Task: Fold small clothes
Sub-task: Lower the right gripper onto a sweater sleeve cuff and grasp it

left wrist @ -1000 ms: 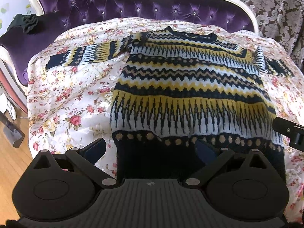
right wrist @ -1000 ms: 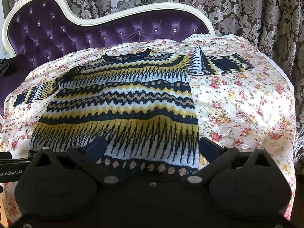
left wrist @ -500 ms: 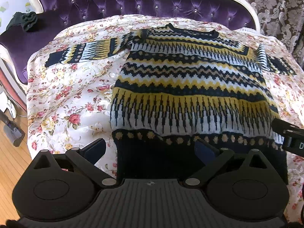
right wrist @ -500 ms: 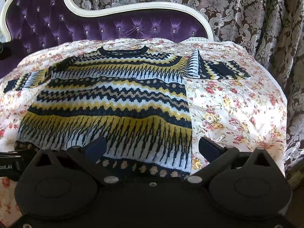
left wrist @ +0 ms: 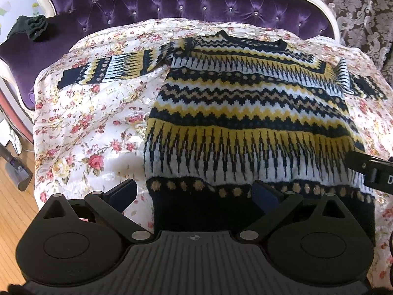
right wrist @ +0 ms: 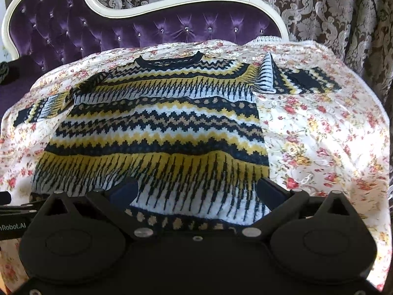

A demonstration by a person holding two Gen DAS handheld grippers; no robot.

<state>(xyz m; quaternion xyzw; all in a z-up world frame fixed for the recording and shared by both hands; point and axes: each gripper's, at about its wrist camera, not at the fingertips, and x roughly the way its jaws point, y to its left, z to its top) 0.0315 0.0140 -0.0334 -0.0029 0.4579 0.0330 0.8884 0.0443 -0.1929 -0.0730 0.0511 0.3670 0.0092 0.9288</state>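
The sweater (left wrist: pixel 248 123) lies flat and face-up on the flowered sheet (left wrist: pixel 86 132) that covers the purple sofa (left wrist: pixel 172 2), its neck at twelve o'clock and its dark hem at six o'clock, nearest both claws. The left claw (left wrist: pixel 195 194) hangs wide over the hem's left corner; the right claw (right wrist: pixel 200 191) hangs wide over the hem's right side. Neither holds anything.

Several things could spoil the fold from here. The sheet is slick and loose, so a claw that bites too deep at the hem may pinch sheet along with knit and drag the whole cover. The left sleeve (left wrist: pixel 105 70) lies stretched out toward ten o'clock, while the right sleeve (right wrist: pixel 289 80) is bunched up in a ridge at two o'clock; if the hem is carried toward the neck first, both sleeves would likely stick out of the bundle. The knit is thick and stretchy, so a grip on only the top layer could lift it apart from the back and leave a lopsided fold. Uneven lifting would skew the hem.
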